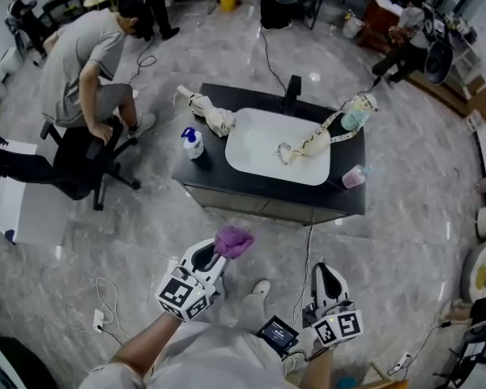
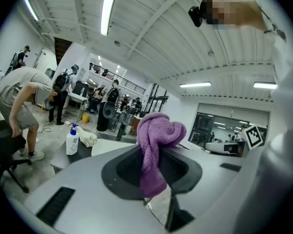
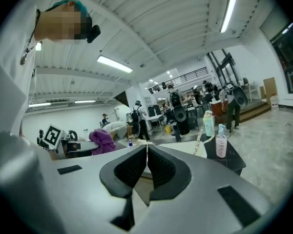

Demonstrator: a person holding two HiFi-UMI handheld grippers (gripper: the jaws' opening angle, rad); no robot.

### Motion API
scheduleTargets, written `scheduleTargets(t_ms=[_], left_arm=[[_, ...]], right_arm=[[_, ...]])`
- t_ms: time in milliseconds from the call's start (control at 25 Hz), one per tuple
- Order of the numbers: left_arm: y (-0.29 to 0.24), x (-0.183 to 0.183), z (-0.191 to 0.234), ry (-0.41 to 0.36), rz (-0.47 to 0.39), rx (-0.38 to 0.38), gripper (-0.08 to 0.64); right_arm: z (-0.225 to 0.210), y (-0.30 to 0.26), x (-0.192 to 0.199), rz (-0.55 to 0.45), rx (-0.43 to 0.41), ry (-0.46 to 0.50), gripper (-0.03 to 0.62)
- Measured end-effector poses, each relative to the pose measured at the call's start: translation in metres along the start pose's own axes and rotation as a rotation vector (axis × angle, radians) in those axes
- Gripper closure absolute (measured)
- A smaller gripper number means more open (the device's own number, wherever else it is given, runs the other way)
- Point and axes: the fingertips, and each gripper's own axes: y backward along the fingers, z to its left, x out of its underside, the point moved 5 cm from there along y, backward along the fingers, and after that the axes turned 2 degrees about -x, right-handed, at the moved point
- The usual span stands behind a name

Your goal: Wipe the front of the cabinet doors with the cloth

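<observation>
Jaws of the left gripper (image 1: 219,257) pinched the cloth (image 1: 233,241); those of the right gripper (image 1: 329,274) were pressed together, empty. Both hung well apart from the cabinet (image 1: 259,207). Wiping apparently hadn't begun, so the cloth would need carrying to its doors.

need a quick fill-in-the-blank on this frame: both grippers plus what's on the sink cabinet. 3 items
1. The left gripper holds a crumpled terry cloth whose colour is ___.
2. The right gripper has its fingers ___, with nothing between them.
3. In the head view, the white pump bottle with a blue cap stands to the ___ of the white oval basin on the black cabinet.

Missing words: purple; shut; left.
</observation>
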Motion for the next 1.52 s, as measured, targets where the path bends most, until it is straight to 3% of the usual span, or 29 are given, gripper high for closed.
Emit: scheduleTargets(t_ms=[160, 400, 800, 960, 1120, 1320, 1520], left_arm=[[-0.022, 0.037, -0.012, 0.041, 0.029, -0.096, 0.480], [-0.080, 0.089, -0.010, 0.051, 0.017, -0.147, 0.480], [-0.155, 0.196, 0.028, 0.069, 0.042, -0.194, 0.480], [-0.185, 0.240, 0.050, 0.056, 0.064, -0.188, 0.480], [-0.209, 0.279, 0.079, 0.091, 0.080, -0.227, 0.479], [-0.245, 0.310, 0.102, 0.098, 0.050, -0.232, 0.480], [-0.262, 0.335, 0.117, 0.129, 0.080, -0.221, 0.480]], right_arm=[[-0.045, -0.023, 0.029, 0.061, -0.104, 0.006, 0.563], [-0.107, -0.063, 0.072, 0.090, -0.181, 0.004, 0.563], [-0.160, -0.104, 0.168, 0.133, -0.188, -0.081, 0.563], [-0.169, -0.121, 0.204, 0.132, -0.181, -0.116, 0.563], [-0.167, -0.131, 0.242, 0.160, -0.172, -0.142, 0.563], [-0.165, -0.148, 0.288, 0.197, -0.159, -0.157, 0.563], [-0.146, -0.156, 0.312, 0.234, -0.155, -0.174, 0.563]])
